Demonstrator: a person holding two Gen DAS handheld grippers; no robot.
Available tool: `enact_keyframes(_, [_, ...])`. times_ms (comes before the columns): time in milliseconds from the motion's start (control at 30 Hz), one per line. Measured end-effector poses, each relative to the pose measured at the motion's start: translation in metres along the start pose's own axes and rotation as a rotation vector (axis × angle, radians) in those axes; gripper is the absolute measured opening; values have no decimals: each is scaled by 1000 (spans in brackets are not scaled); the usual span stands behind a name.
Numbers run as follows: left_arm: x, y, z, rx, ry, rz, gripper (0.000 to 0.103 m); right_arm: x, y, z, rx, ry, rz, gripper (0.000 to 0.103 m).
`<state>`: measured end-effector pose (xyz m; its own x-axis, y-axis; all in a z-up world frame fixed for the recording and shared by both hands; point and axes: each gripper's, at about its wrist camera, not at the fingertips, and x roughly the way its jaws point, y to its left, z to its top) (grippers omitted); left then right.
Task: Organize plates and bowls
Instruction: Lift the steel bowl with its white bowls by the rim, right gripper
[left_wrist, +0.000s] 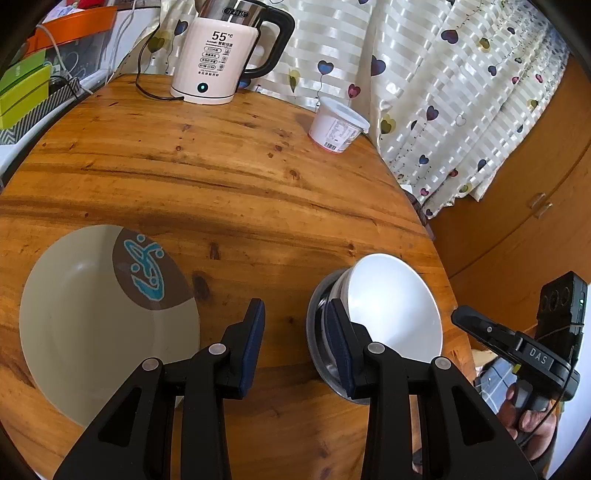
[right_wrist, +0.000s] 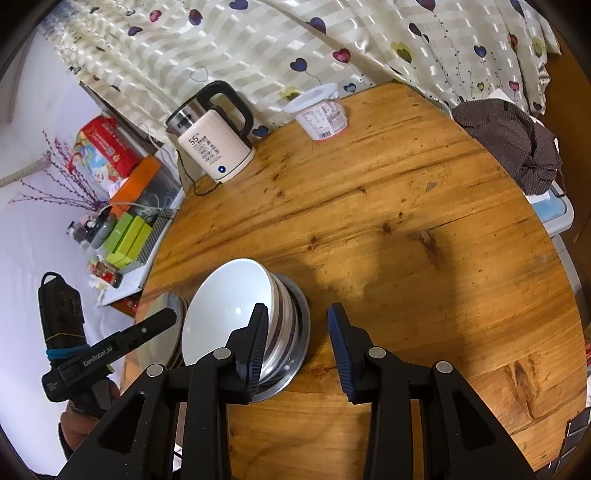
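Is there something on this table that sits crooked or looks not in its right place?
Yes. The white bowl leans to one side in the metal bowl instead of nesting level, so the stack looks unsteady. The plastic tub by the curtain stands upside down near the table edge. Nothing looks spilled or broken.

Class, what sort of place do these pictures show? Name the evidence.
Probably a lived-in room at home: a round wooden table with an electric kettle, a heart-patterned curtain behind it, and cluttered boxes alongside.
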<state>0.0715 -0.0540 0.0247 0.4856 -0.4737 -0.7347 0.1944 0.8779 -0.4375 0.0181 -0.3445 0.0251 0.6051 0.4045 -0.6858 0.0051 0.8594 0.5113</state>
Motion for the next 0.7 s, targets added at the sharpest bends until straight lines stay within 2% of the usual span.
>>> enact_keyframes(200, [1, 7, -6, -15, 17, -9, 36, 4, -6, -7, 12, 26, 12, 20])
enact_keyframes(700, [15, 0, -23, 20, 90, -25, 36, 23, -10, -25, 33, 106, 58, 15])
